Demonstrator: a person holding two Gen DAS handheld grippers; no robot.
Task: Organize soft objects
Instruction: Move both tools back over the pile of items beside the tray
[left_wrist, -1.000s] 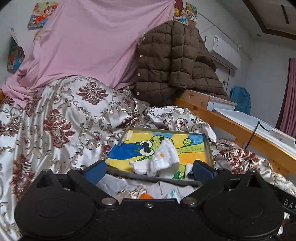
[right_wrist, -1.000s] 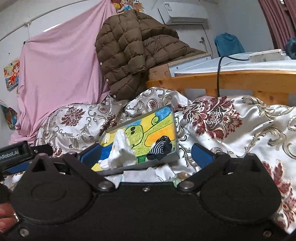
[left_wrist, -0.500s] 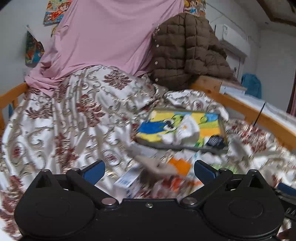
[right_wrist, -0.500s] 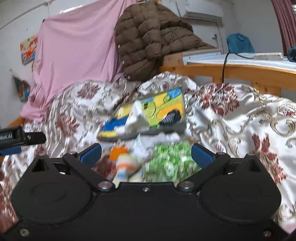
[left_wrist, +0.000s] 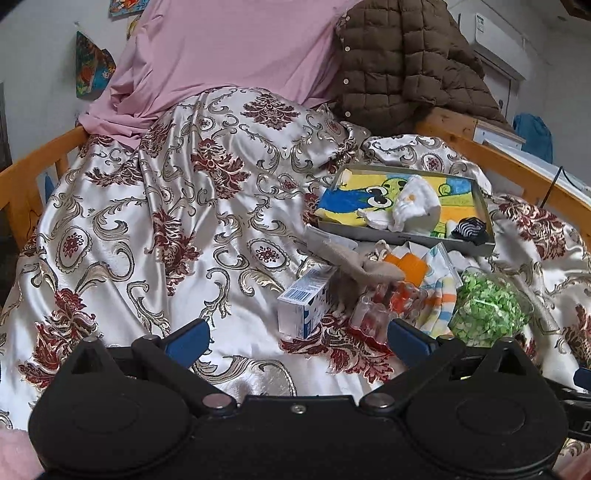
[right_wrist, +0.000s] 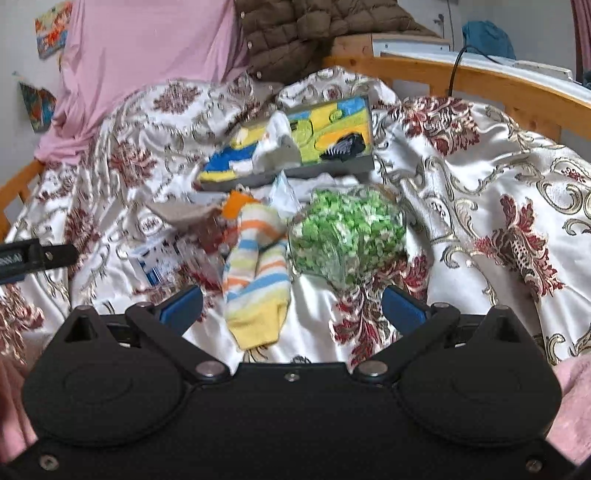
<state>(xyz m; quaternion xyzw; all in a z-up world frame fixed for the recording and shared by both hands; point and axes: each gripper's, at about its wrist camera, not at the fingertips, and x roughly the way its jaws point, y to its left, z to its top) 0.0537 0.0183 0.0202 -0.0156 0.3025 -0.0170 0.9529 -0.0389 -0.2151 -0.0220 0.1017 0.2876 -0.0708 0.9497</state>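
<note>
While both claws stand wide apart with nothing between their blue pads, the right claw (right_wrist: 291, 306) hangs over a pair of striped socks (right_wrist: 256, 273) lying on the floral bedspread (right_wrist: 480, 192). Just beside them sits a clear bag of green pieces (right_wrist: 347, 230). The left claw (left_wrist: 297, 338) hovers near a small blue-and-white carton (left_wrist: 304, 306) and a beige sock (left_wrist: 354, 264). Farther off, a shallow tray (left_wrist: 402, 238) with a cartoon picture holds white socks (left_wrist: 412, 210) and a black-and-white striped sock (left_wrist: 469, 230).
</note>
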